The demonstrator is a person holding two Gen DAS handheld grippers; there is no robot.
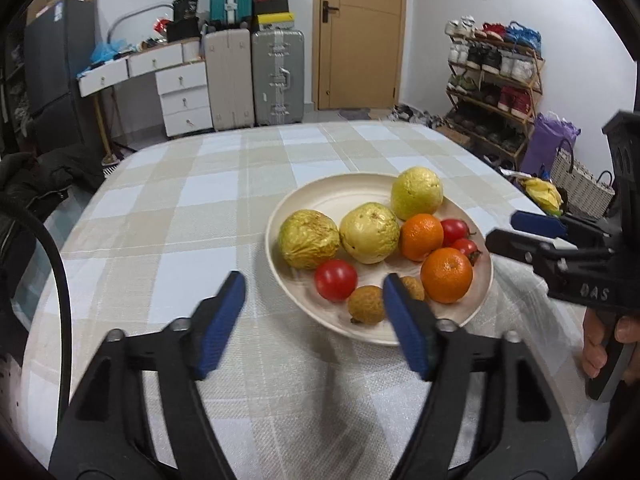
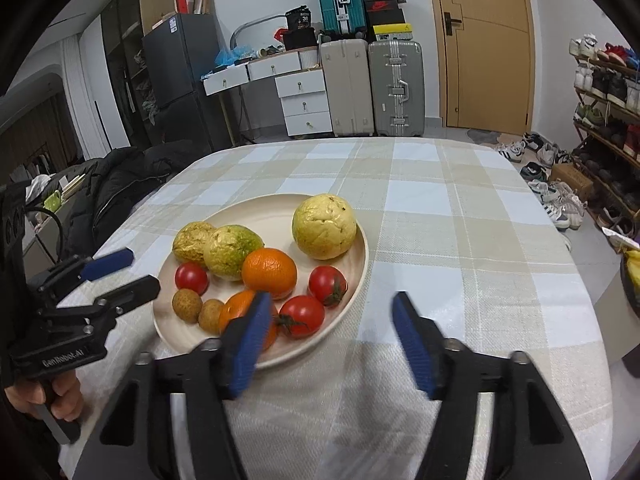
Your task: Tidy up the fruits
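Note:
A cream plate point(image 1: 320, 200) point(image 2: 264, 210) on the checked tablecloth holds three yellow-green guavas point(image 1: 370, 233) point(image 2: 324, 226), two oranges point(image 1: 446, 275) point(image 2: 269, 273), three red tomatoes point(image 1: 335, 280) point(image 2: 302, 316) and two brown longans point(image 1: 366, 305) point(image 2: 187, 306). My left gripper point(image 1: 314, 292) is open and empty, just before the plate's near-left rim. My right gripper point(image 2: 330, 312) is open and empty at the plate's near-right rim; it also shows in the left wrist view point(image 1: 502, 228). The left gripper shows at the left of the right wrist view point(image 2: 142, 270).
The table point(image 1: 200, 208) point(image 2: 460, 220) has bare cloth left of and beyond the plate. Off the table stand suitcases point(image 1: 278, 74), a drawer unit point(image 1: 186, 100), a shoe rack point(image 1: 494, 80), a black coat point(image 2: 120, 184) and a basket point(image 1: 580, 184).

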